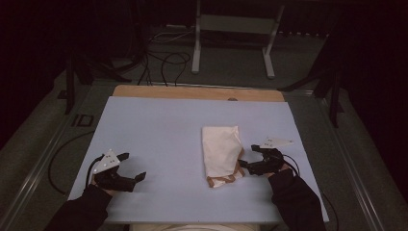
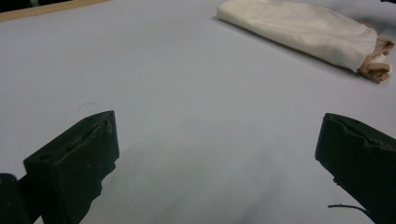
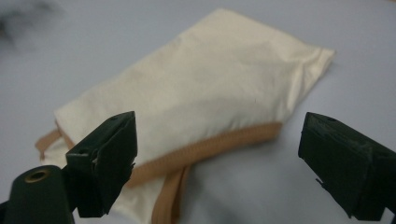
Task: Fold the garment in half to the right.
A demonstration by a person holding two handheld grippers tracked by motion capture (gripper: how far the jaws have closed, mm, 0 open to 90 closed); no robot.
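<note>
Black jaws of the right gripper [image 3: 217, 163] stand spread wide, and the folded cream cloth bag [image 3: 205, 88] lies just past their tips, with its tan strap [image 3: 187, 161] between them. Nothing is pinched yet. I think the step is reaching in to grab the bag — next the fingers must slide forward over the strap edge and close. Far off to the side, the left gripper [image 1: 126, 166] rests with its jaws spread too, over bare blue mat [image 1: 159, 125]. Around both pairs of fingers the mat is free — lots of room, and its edges are well apart from them.
</note>
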